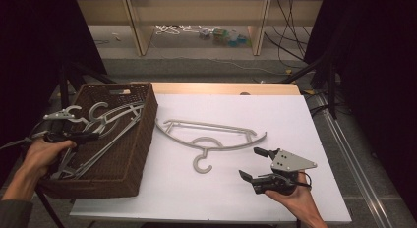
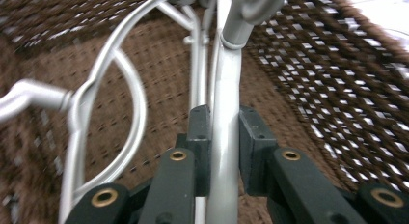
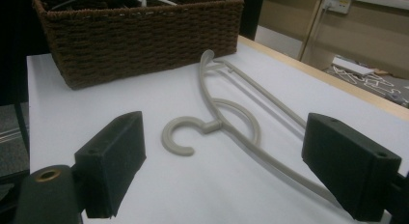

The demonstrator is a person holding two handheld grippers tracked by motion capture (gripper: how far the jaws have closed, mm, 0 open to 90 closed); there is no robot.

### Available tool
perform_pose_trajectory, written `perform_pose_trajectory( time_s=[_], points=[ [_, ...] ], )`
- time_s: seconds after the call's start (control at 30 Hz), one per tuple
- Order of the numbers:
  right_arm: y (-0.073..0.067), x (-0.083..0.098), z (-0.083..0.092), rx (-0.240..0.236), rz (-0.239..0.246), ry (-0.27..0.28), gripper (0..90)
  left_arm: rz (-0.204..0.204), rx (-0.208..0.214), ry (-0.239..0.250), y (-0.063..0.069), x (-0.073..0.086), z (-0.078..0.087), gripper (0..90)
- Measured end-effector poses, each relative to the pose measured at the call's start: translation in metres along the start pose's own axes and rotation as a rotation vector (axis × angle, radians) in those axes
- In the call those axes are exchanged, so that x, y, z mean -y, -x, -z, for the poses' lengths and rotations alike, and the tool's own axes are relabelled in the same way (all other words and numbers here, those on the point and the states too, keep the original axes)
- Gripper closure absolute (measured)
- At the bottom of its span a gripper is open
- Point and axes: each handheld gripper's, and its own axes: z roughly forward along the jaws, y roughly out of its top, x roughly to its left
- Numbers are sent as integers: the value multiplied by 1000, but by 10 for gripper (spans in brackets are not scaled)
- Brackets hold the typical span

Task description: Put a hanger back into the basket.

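A brown wicker basket (image 1: 147, 120) at the table's left holds several grey plastic hangers (image 1: 110, 117). My left gripper (image 1: 93, 135) reaches into it from the left, low over the pile. In the left gripper view my left gripper (image 2: 225, 122) is shut on the straight arm of one grey hanger (image 2: 226, 74), with a pad on each side of it. Another grey hanger (image 1: 211, 134) lies flat on the white table, hook toward me. My right gripper (image 1: 249, 162) stands open just right of that hook. In the right gripper view my right gripper (image 3: 226, 156) has the hanger (image 3: 231, 118) lying beyond its wide jaws.
A white sheet (image 1: 275, 115) covers the table, with a wooden edge strip (image 1: 221, 88) at the back. Beyond it stand wooden shelf legs and cables on the floor. Dark stands flank both sides. The basket (image 3: 144, 35) sits at the far left in the right gripper view.
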Motion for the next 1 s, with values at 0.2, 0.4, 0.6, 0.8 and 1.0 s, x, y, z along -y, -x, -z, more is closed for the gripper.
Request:
perform_pose_trajectory(
  time_s=[0.2,0.4,0.6,0.8,1.0],
  points=[
    [0,1,0,1,-6,-6,163,7,-64,-65,-10,1,1,753],
    [0,0,1,5,-2,-20,164,41,-122,-104,-14,2,-6,725],
    [0,2,-1,4,-9,6,163,19,-187,-104,-11,3,-10,676],
    [1,2,-1,5,-8,5,163,31,-230,-113,-13,7,-9,549],
    [1,2,-1,2,-10,1,163,67,-268,-84,-12,6,-1,412]
  ],
)
